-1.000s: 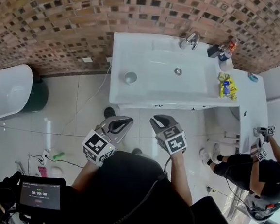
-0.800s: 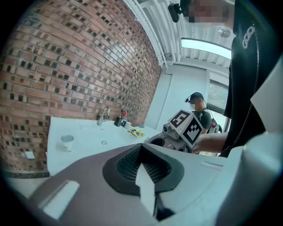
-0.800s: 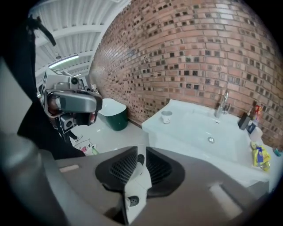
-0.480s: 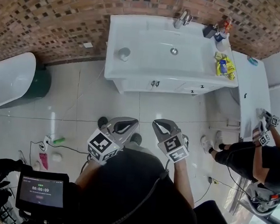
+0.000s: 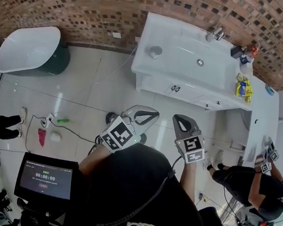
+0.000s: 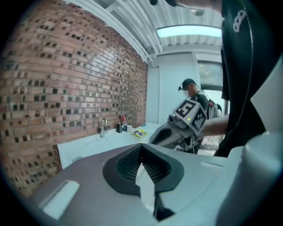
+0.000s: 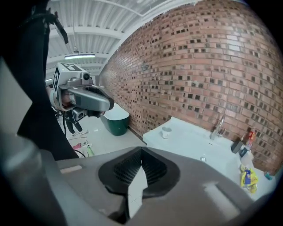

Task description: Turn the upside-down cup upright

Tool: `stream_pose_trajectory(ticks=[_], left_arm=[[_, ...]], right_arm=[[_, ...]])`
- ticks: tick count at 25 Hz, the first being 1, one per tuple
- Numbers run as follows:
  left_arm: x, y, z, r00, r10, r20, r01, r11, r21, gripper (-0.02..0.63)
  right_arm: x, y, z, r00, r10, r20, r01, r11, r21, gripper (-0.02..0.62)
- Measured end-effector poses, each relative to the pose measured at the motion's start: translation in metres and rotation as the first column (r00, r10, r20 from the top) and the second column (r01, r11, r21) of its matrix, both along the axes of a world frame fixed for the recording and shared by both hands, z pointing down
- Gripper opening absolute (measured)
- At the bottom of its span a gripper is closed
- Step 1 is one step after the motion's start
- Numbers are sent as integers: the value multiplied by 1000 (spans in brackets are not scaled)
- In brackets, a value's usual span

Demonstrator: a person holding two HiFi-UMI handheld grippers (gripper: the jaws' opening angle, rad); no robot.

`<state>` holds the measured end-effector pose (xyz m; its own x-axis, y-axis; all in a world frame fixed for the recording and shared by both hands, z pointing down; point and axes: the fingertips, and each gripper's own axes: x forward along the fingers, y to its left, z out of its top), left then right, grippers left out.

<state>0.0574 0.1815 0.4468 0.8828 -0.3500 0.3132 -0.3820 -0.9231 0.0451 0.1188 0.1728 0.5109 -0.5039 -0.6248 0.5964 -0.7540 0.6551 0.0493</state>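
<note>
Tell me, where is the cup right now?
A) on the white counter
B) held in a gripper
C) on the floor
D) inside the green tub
A: the cup stands on the white counter, beside the basin, near the counter's end.

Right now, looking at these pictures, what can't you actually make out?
Cup, head view: too small to tell which way up it stands.
Bottles beside the sink, head view: too small to identify.
Screen, head view: small print unreadable.
Second person, head view: cut off by the right edge.
</note>
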Motion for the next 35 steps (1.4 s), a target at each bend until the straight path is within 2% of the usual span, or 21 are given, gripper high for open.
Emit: stream_pose_trajectory(ticks=[2,5,10,17,23,35], left_arm=[[-2,12,2,998,36,47,-38,999,38,15],[-2,23,0,998,42,42,-45,998,53,15],[4,27,-1,998,48,50,-51,997,57,15],[7,30,2,997,61,54,-63,997,47,15],[7,30,5,996,66,63,-68,997,40,15],[5,32,9,997,61,50,-62,998,26,15]], right_arm=[[-15,2,-1,999,-32,-2,32,999,14,-8],[-29,10,-2,998,-61,16,60,998,25,-8],[-31,12,-5,996,-94,9,93,995,38,-8],[-27,13,-3,996,-89,15,89,996,31,-8],[-25,13,0,995,-68,71,67,998,15,-8],[-28,15,1,993,-73,93,72,997,13,-8]])
